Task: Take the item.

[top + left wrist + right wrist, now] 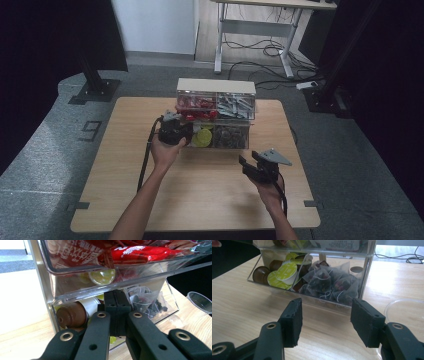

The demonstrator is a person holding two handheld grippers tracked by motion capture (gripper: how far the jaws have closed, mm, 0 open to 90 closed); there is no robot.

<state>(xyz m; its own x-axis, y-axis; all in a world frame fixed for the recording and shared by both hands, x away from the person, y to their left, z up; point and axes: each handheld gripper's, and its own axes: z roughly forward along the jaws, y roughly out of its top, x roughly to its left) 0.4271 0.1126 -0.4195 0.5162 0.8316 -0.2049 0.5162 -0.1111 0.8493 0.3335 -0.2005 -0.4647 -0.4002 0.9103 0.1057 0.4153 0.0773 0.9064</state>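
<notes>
A clear two-tier drawer box (216,86) stands at the back middle of the wooden table (200,195). Its upper tier holds red packets (140,252) and pale sachets (235,106). The lower drawer is tipped outward, with brown and green coffee capsules (283,272) on one side and tea bags (327,282) on the other. My left gripper (116,305) is shut, its tips at the lower drawer's front on the capsule side (187,135); whether they pinch the rim I cannot tell. My right gripper (325,312) hovers open in front of the tea bags (250,162), nothing between its pads.
A clear plastic cup (200,301) stands on the table beside the box, near my right gripper (402,310). Behind the table are a desk with floor cables (270,50) and black stand bases at the left (95,90) and right (325,100).
</notes>
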